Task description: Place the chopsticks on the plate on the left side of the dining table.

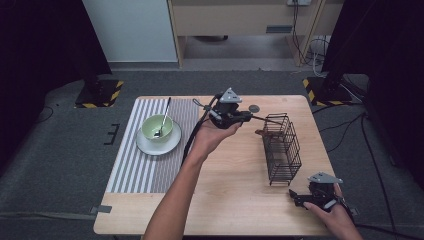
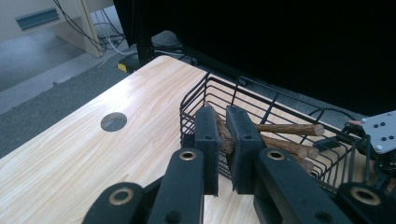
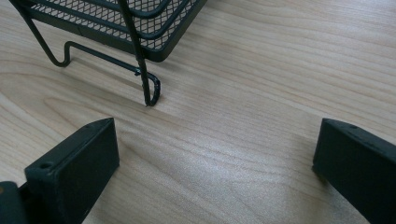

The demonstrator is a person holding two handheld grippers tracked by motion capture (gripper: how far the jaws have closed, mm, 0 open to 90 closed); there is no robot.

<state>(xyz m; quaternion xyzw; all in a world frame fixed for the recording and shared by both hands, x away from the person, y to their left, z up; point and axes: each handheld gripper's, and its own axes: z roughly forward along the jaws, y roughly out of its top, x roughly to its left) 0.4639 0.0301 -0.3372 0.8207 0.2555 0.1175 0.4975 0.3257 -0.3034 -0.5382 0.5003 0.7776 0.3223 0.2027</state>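
Spread wide, the right tool [image 3: 215,154] rests on the tabletop [image 1: 235,200] beside the wire basket [image 1: 282,150], staying clear; the left tool [image 2: 223,140] pinches a wooden stick [image 2: 223,136] at the basket's far end, likely loading it.

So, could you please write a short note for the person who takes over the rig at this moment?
Left gripper: shut on a brown stick at the near rim of the black wire basket.
Right gripper: open, holds nothing, low over the table by the basket's foot.
Done: several sticks lie in the basket.
Left: whether the held stick goes in or comes out I cannot tell. The bowl with its spoon sits untouched on its plate.
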